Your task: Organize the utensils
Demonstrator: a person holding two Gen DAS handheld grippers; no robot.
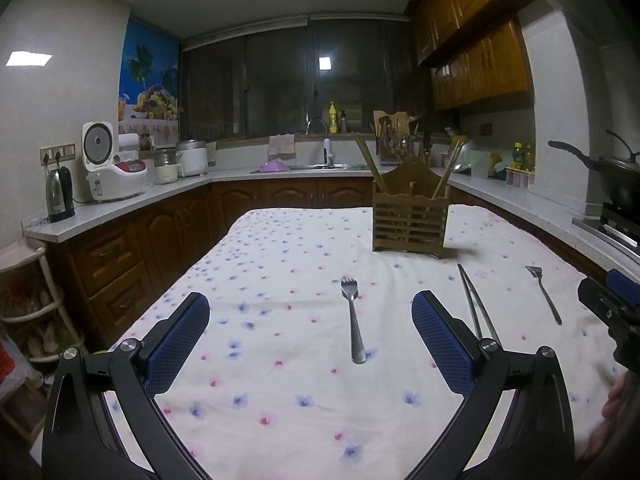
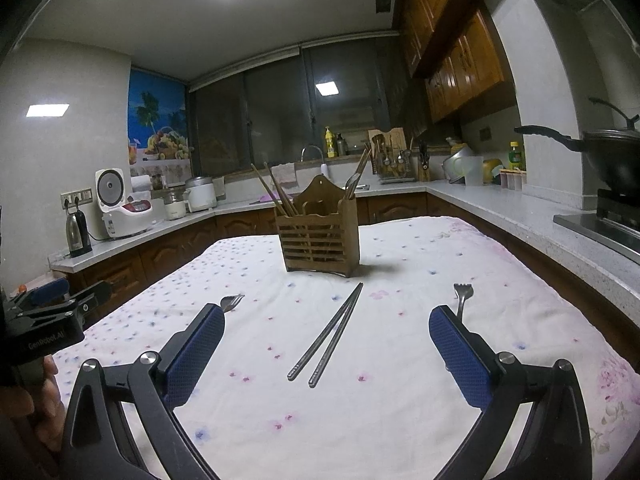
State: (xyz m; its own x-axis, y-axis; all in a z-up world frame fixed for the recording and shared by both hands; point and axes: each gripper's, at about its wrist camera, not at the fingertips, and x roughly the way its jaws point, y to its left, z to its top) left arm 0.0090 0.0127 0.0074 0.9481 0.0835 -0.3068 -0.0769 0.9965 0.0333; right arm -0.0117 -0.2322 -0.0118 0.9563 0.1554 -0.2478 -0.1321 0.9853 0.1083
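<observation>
Left gripper (image 1: 310, 328): fingers spread wide, holding nothing, above the floral tablecloth (image 1: 280, 400); bare cloth lies between the blue pads (image 1: 176, 344).
Right gripper (image 2: 326, 344): fingers equally wide apart and empty (its body also shows at the right edge of the left wrist view, partly cut off).
Near fork (image 1: 353, 320): flat on the cloth between the left fingers, tines pointing away, free on all sides; in the right wrist view only its tines show, the rest is behind the left finger.
Steel chopsticks (image 2: 328, 336): a pair lying together, centred between the right fingers, far ends toward the holder; in the left wrist view their near ends are hidden behind the right pad.
Second fork (image 2: 462, 300): to the right, handle mostly hidden by the right finger pad; well apart from the chopsticks.
Wooden holder (image 2: 318, 236): upright beyond the utensils, slatted front, wooden chopsticks (image 2: 276, 194) leaning out on the left and a few utensils on the right (too dim to identify).
Table edges: the cloth drops off left and right, with open cloth all round the holder.
Countertop (image 1: 132, 200): runs around the room beyond the table, with a kettle (image 1: 60, 196), rice cooker (image 1: 112, 172) and sink clutter, small and blurred.
</observation>
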